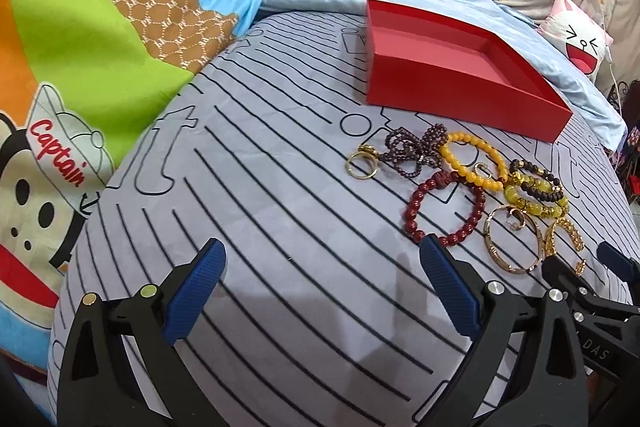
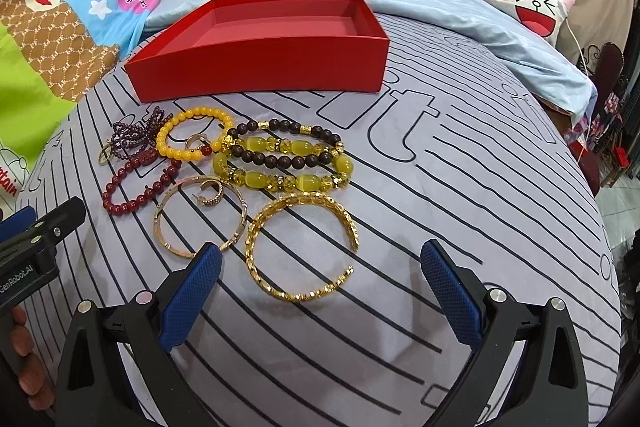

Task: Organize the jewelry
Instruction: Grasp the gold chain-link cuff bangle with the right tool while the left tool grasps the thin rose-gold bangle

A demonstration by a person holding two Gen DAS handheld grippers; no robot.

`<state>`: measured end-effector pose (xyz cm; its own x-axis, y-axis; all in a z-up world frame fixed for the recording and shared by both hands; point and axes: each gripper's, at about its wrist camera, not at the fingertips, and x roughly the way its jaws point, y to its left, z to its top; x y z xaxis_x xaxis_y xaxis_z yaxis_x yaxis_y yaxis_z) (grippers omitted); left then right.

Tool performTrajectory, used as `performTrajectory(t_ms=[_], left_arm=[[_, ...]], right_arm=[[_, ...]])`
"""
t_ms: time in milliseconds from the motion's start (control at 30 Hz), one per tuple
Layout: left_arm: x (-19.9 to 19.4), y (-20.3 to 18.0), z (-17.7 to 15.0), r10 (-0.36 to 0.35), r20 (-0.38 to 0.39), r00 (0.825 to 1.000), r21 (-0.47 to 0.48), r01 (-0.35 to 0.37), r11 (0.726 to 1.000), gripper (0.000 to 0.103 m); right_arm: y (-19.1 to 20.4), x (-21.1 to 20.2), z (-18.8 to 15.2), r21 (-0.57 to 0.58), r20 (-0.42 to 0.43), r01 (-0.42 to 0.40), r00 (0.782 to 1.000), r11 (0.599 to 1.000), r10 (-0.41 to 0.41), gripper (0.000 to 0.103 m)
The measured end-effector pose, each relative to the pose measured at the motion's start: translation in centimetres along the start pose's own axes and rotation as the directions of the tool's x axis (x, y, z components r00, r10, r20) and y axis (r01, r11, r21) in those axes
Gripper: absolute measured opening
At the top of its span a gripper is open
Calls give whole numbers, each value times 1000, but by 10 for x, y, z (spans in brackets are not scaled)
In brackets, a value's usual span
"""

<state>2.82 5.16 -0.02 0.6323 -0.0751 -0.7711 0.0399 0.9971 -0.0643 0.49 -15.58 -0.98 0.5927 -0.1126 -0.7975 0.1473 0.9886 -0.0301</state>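
Right claw [image 2: 320, 291]: spread wide, holding nothing; blue pads with a fine knurled texture on black arms, hovering just over the near side of the gold cuff.
Left claw [image 1: 320, 291]: spread wide and empty above bare striped sheet, jewelry to its right.
Gold cuff bangle [image 2: 301, 247]: open C-shape, faceted shiny metal, nearest piece of the cluster.
Thin gold bangle [image 2: 200, 217]: smooth closed hoop touching the cuff's left side; a small patterned hoop earring [image 2: 211, 195] lies inside it.
Red bead bracelet [image 2: 138, 187]: round glossy beads, left of the bangle.
Yellow glassy bracelet [image 2: 280, 165]: translucent oval beads, overlapped by a dark brown bead bracelet [image 2: 280, 143] with gold spacers.
Orange-yellow bead bracelet [image 2: 192, 135]: opaque round beads.
Purple bead strand [image 2: 136, 135]: tiny beads, bunched.
Red box [image 2: 260, 67]: shallow, matte cardboard, open, empty, just beyond the jewelry.
Bed sheet [image 2: 440, 227]: grey, smooth, black-lined.
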Motion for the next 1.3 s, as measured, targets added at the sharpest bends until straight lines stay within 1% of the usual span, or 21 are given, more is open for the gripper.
performTrajectory(t_ms=[33,100,133,200,233,300,333,400,533,733,767,800,867,1000,1033,1133,1167,1200,1300], left_arm=[[1,-1,0,-2,2,1000,3,2,1000,93],[1,-5,1,-7,5,1000,12,6,1000,93],[2,-7,2,-9,5,1000,15,9,1000,93],[3,-10,3,-19,2,1000,20,18,1000,93],[4,-11,3,-20,1,1000,22,20,1000,93],[6,-14,4,-26,-2,1000,25,26,999,93],[6,-15,4,-28,-4,1000,26,28,999,93],[7,-17,5,-32,-4,999,29,32,999,93],[8,-20,8,-36,-2,999,33,36,999,93],[10,-25,8,-35,-4,999,42,35,999,93],[10,-26,7,-35,-4,999,45,35,998,93],[10,-26,7,-36,-4,999,46,36,998,93],[9,-27,6,-36,-4,999,49,36,998,93],[9,-28,5,-41,-3,999,50,41,998,93],[9,-28,4,-43,-3,999,50,43,998,93],[8,-29,3,-48,-3,999,53,48,997,93],[8,-30,3,-49,-3,999,54,49,997,93],[7,-30,2,-52,-3,999,54,52,997,93],[6,-32,1,-60,-3,998,54,60,997,93]], right_arm=[[0,1,0,1,-6,-7,1000,1000,7,93],[-1,3,0,3,-18,-22,1000,1000,22,87],[-1,3,0,2,-17,-26,1000,1000,26,86],[0,3,1,-6,-13,-28,1000,1000,28,81],[0,3,1,-9,-13,-31,999,999,31,80],[1,3,3,-16,-8,-36,999,999,36,72],[0,3,3,-17,-7,-39,999,999,39,69],[0,3,5,-19,-7,-46,999,999,45,62],[1,3,6,-31,-3,-56,998,998,56,55],[-5,2,4,-27,-4,-66,998,997,66,56],[-5,2,4,-27,-4,-65,998,998,65,57],[-6,1,4,-27,-4,-64,998,998,64,64],[-6,1,3,-24,-2,-54,999,998,54,74],[-8,3,3,-21,-5,-49,999,999,49,75],[-8,4,3,-22,-5,-47,999,999,47,75],[-10,4,3,-17,3,-42,999,999,42,68],[-11,4,4,-15,6,-41,999,999,41,63],[-12,4,5,-13,9,-41,999,999,41,55],[-15,4,5,-12,10,-42,999,999,42,55]])
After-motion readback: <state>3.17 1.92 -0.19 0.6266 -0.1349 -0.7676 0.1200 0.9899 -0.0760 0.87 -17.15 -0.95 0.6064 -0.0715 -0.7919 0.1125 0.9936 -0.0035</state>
